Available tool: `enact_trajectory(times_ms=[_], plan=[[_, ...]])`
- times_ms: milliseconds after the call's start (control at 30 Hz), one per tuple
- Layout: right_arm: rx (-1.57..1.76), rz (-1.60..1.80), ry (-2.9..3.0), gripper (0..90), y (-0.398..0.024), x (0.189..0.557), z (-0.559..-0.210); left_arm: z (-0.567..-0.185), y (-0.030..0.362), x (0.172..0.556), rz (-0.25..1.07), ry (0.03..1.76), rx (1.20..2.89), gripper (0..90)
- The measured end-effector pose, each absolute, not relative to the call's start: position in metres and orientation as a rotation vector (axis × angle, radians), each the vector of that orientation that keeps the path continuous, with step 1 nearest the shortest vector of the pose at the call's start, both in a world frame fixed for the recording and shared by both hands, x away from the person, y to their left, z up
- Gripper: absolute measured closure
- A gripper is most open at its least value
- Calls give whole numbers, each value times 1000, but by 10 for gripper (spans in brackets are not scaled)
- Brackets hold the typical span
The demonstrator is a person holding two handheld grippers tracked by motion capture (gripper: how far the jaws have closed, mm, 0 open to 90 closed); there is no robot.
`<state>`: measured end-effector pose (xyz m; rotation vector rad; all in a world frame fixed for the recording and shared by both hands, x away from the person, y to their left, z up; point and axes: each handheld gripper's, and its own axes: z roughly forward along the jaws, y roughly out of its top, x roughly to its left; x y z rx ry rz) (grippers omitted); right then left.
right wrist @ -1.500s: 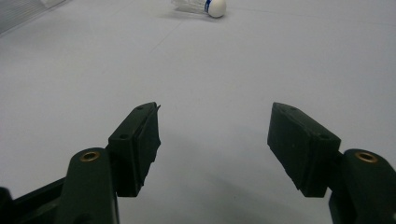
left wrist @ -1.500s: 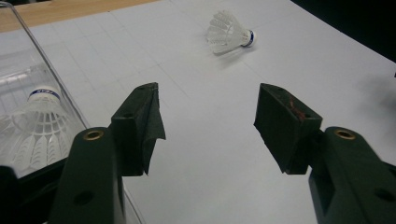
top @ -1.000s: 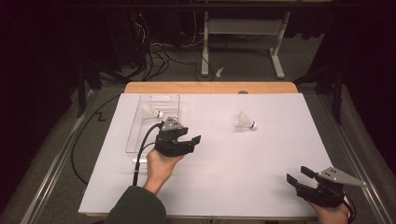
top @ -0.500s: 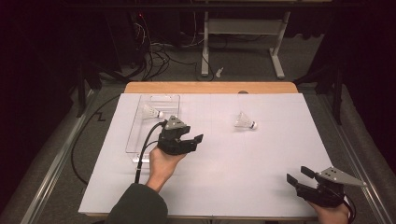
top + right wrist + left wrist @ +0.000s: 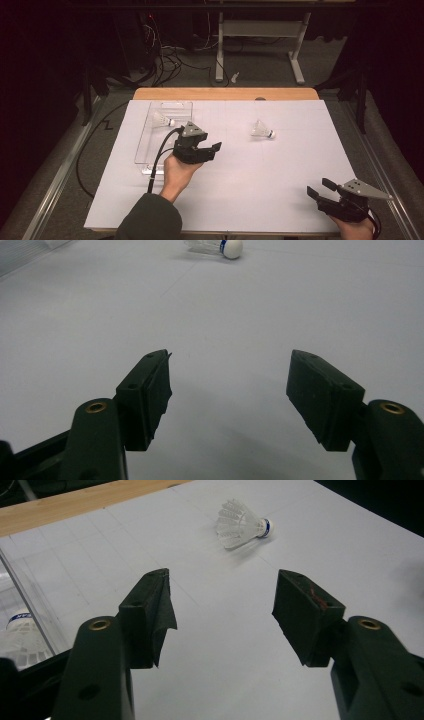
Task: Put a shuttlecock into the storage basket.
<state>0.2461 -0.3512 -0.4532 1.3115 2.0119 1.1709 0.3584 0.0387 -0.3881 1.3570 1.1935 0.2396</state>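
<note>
A white sheet covers the table, its wooden far edge bare, with cables on the dark floor behind. The left gripper stands wide open and empty beside the clear tray near the left edge, facing the loose shuttlecock right of centre; a second shuttlecock lies in the tray's far end. The right gripper, open and empty, rests at the near right corner.

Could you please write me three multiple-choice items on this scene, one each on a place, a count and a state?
1. Where is the left tongs?
A. just right of the clear tray
B. at the table's far right edge
C. inside the tray

2. How many shuttlecocks are there?
A. one
B. two
C. four

3. How are the left tongs' jaws?
A. open, empty
B. shut on a shuttlecock
C. shut on the tray

Answers:
1 A, it sits beside the tray's right wall.
2 B, a tray shuttlecock and a loose shuttlecock.
3 A, a bare gap shows between them.
</note>
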Motion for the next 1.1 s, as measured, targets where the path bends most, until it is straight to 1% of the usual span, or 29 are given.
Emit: enact_trajectory(times_ms=[1100], plan=[[1310,1171,2012,344,-351,246,-453,-390,17,374,225,1182,1374,408]])
